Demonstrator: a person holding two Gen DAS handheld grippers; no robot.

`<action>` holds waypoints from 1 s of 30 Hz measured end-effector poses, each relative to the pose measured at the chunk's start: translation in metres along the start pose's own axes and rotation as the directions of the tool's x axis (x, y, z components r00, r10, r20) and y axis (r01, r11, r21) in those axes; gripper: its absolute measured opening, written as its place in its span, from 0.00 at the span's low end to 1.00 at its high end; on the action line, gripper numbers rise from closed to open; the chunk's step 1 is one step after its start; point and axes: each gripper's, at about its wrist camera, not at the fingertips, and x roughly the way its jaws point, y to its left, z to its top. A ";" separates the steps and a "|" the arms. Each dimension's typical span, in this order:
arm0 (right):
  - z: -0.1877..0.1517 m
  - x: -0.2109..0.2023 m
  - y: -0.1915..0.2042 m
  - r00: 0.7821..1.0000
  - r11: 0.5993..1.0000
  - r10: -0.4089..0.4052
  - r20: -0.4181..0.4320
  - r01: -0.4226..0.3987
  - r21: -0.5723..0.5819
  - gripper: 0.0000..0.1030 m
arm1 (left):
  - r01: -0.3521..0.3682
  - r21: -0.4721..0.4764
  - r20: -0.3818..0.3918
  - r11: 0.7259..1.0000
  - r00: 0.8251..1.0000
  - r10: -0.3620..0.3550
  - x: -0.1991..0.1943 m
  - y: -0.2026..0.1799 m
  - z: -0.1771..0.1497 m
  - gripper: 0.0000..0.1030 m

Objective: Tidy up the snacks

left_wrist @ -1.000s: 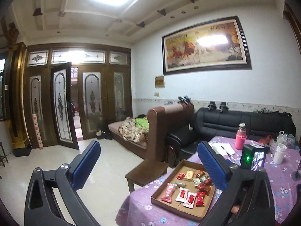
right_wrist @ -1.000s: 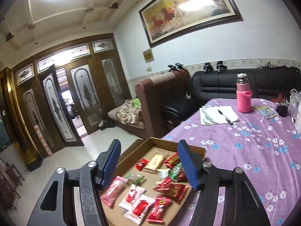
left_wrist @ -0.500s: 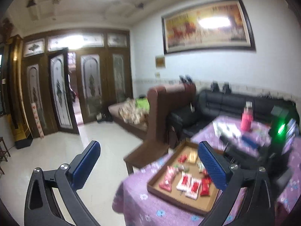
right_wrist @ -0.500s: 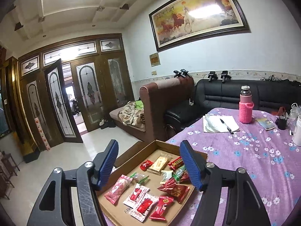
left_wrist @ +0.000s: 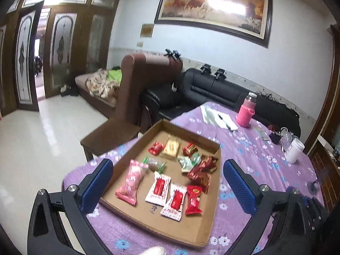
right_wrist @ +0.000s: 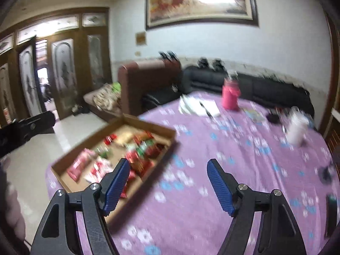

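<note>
The left gripper (left_wrist: 167, 180), its blue-padded jaws spread wide and holding nothing, hovers over the shallow brown cardboard tray (left_wrist: 204, 223) near the edge of the purple flowered surface (left_wrist: 255, 148). Inside lie the wrapped snacks, loosely scattered: a long pink packet (left_wrist: 129, 182) at the left, two white-and-red sachets (left_wrist: 158, 188) beside it, red wrappers (left_wrist: 199, 175) crowded rightward. The right gripper (right_wrist: 169, 186), likewise spread and empty, hangs just right of the tray in a blurred view. Whether sorting lies ahead or behind is unclear; any pick would best take an outlying packet by its sealed end.
</note>
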 end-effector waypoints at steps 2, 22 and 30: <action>-0.007 0.006 0.003 0.999 1.000 -0.013 -0.032 0.014 0.015 0.77 | -0.006 0.008 -0.018 1.000 1.000 0.006 0.005 0.005 -0.007 1.00; -0.038 0.043 0.076 0.977 0.998 -0.006 -0.214 -0.006 -0.056 0.77 | -0.112 0.094 -0.156 0.989 0.980 0.126 0.029 0.037 -0.043 1.00; -0.041 0.041 0.074 0.975 0.999 -0.003 -0.221 -0.007 -0.046 0.77 | -0.111 0.120 -0.173 0.987 0.976 0.131 0.029 0.030 -0.047 1.00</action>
